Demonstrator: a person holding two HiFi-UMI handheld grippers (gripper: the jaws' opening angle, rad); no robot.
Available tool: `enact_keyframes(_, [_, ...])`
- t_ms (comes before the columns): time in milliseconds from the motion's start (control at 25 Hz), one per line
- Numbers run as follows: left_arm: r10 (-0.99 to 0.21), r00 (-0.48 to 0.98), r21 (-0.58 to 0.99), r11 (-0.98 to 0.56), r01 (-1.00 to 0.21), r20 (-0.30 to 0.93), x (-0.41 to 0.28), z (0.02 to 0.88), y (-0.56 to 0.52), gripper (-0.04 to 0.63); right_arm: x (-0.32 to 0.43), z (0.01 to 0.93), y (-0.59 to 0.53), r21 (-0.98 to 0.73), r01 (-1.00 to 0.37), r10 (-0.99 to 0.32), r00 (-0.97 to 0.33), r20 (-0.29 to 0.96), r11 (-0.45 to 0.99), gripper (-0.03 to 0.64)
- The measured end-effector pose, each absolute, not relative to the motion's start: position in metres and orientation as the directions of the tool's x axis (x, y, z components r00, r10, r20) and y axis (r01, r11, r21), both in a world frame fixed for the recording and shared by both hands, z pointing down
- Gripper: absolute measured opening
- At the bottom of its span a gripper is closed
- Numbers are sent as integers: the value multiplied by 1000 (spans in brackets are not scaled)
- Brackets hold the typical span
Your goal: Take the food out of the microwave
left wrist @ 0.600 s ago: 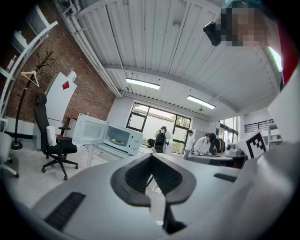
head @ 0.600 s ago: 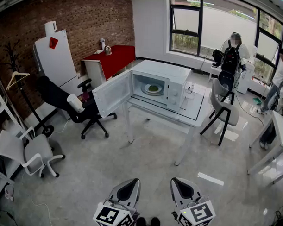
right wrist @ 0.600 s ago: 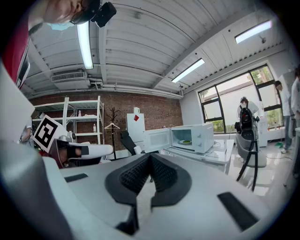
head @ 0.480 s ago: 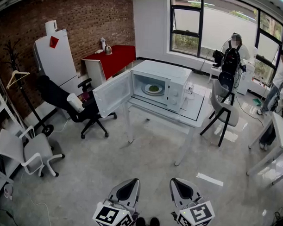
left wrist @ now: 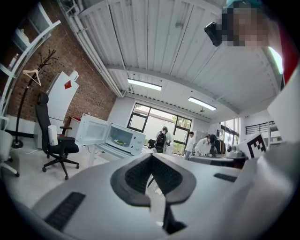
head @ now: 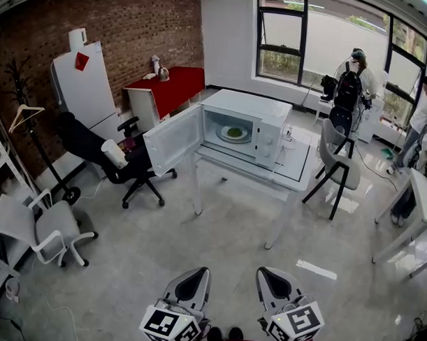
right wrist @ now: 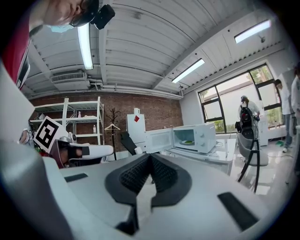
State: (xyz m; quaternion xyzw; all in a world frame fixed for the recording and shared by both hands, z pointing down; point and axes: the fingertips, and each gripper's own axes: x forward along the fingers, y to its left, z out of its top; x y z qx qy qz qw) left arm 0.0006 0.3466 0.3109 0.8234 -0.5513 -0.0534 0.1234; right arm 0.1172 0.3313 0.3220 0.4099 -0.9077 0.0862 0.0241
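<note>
Plate of green food [head: 234, 133] sits inside the microwave [head: 245, 104], door swung open, on the white surface [head: 298, 169]. Left gripper [head: 196, 273] and right gripper [head: 268, 274]: well apart from it, jaws pressed together, empty.

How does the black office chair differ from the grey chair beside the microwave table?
The black office chair has a wheeled star base; the grey chair stands on fixed splayed legs. The black office chair has armrests and carries a white roll; the grey chair has neither. Both stand empty of people beside the table.
</note>
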Motion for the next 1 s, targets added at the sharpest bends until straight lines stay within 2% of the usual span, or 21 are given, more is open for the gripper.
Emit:
enact_keyframes(680, [-911,410,270,-385,-883,43,-29,321,342,11,89,335,330,-154,-767,-752,-642,152,624,14])
enact_keyframes(1000, [-902,428,275,-399,-875,54,-36,327,307,11,88,342,291,-154,-786,-767,-618,173,598,14])
